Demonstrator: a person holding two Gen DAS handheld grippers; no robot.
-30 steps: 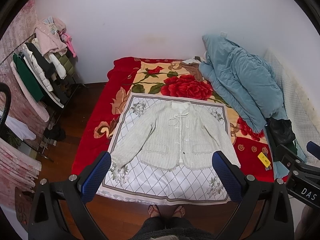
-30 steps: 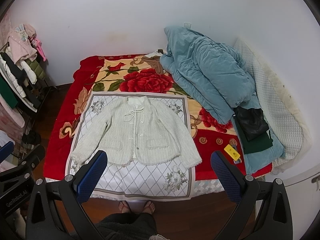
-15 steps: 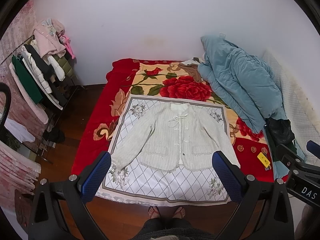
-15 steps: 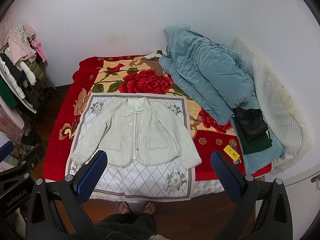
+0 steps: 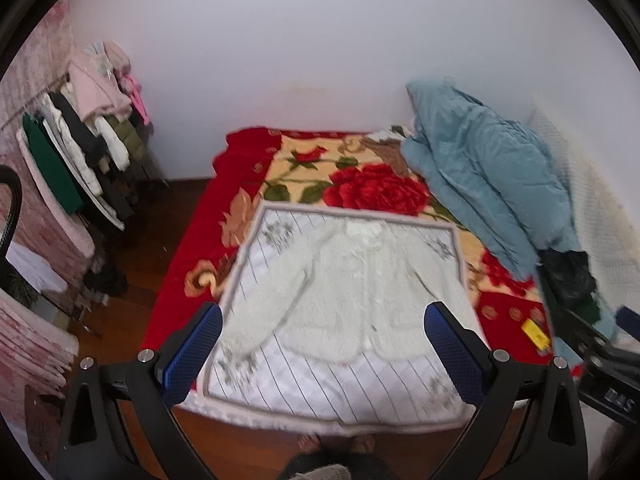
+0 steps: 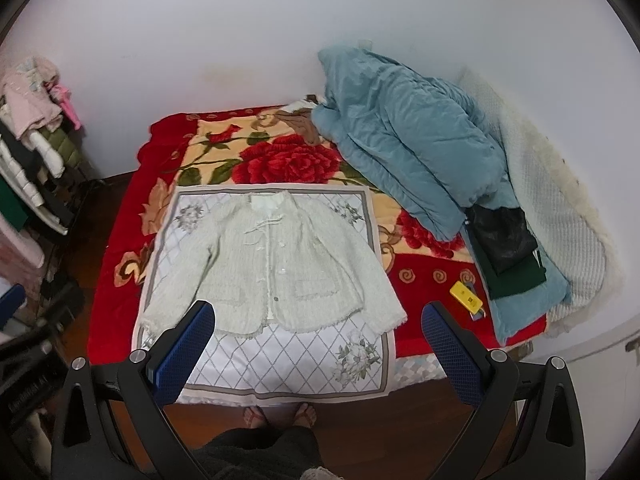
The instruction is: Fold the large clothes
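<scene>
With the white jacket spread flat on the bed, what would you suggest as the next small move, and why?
Probably lower the left gripper onto the left sleeve cuff: the white jacket lies flat and unfolded on the patterned cloth, and both grippers hang open above it, holding nothing.

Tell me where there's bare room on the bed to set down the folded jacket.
Free: the rose blanket beyond the white mat, up to the wall; the mat's strip below the white jacket hem; a red patch left of the yellow item. Crowded: the right side, under the blue quilt and black bag.
</scene>
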